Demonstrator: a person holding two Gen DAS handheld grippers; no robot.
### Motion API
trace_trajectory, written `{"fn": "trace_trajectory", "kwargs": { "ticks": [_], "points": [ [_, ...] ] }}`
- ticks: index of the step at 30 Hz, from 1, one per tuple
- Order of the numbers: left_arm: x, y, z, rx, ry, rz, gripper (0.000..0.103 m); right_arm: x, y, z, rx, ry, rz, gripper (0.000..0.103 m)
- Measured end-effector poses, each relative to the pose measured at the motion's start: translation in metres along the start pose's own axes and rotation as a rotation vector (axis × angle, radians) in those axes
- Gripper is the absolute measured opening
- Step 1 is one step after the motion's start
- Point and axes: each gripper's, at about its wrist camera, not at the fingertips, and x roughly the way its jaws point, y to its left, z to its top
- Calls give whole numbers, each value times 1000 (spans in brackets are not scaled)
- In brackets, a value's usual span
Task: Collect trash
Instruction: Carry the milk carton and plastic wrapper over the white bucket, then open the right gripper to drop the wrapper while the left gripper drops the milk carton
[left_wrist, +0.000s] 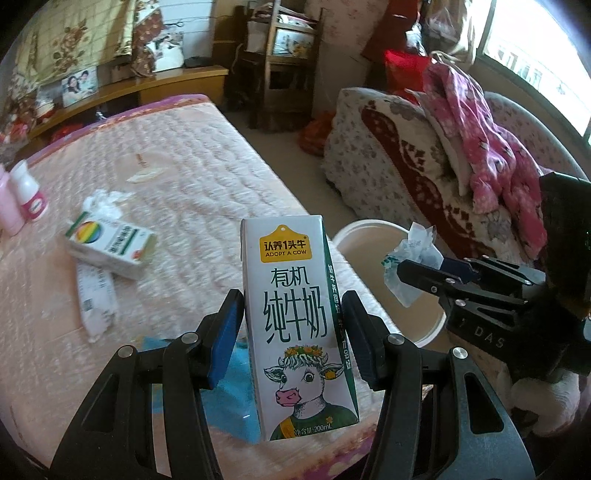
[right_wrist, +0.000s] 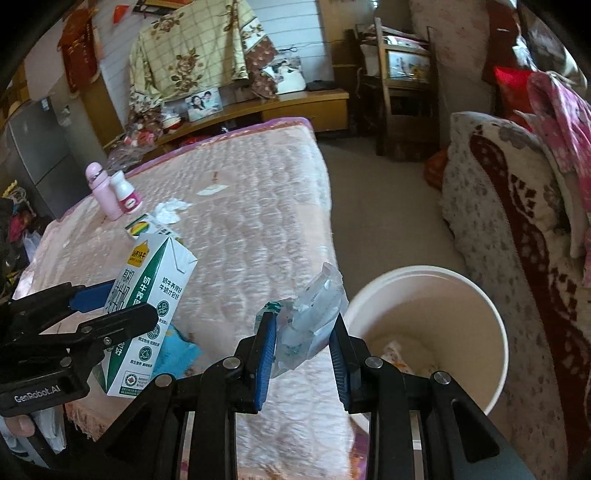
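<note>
A white milk carton (left_wrist: 295, 317) with a cartoon cow stands upright between the blue pads of my left gripper (left_wrist: 291, 295), which is shut on it above the pink quilted bed (left_wrist: 192, 177). The right wrist view shows that same carton (right_wrist: 162, 280) and left gripper (right_wrist: 133, 302) at the left. My right gripper (right_wrist: 303, 317) is shut on a crumpled clear plastic wrapper (right_wrist: 314, 314), held over the bed's edge next to the white bin (right_wrist: 498, 332). In the left wrist view the right gripper (left_wrist: 421, 267) holds the wrapper (left_wrist: 410, 254) in front of the bin (left_wrist: 369, 226).
On the bed lie a small rainbow-printed box (left_wrist: 110, 243), a crumpled tissue (left_wrist: 103, 203), a long white wrapper (left_wrist: 96, 299), a blue cloth (left_wrist: 236, 398) and two pink bottles (left_wrist: 29, 199). A sofa heaped with blankets (left_wrist: 406, 166) stands to the right of the bin.
</note>
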Motion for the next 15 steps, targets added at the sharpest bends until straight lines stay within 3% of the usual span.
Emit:
{"fn": "trace_trajectory", "kwargs": {
  "ticks": [15],
  "points": [
    [54, -60, 15, 52, 74, -56, 53, 1, -66, -22, 82, 26, -90, 27]
  ]
}}
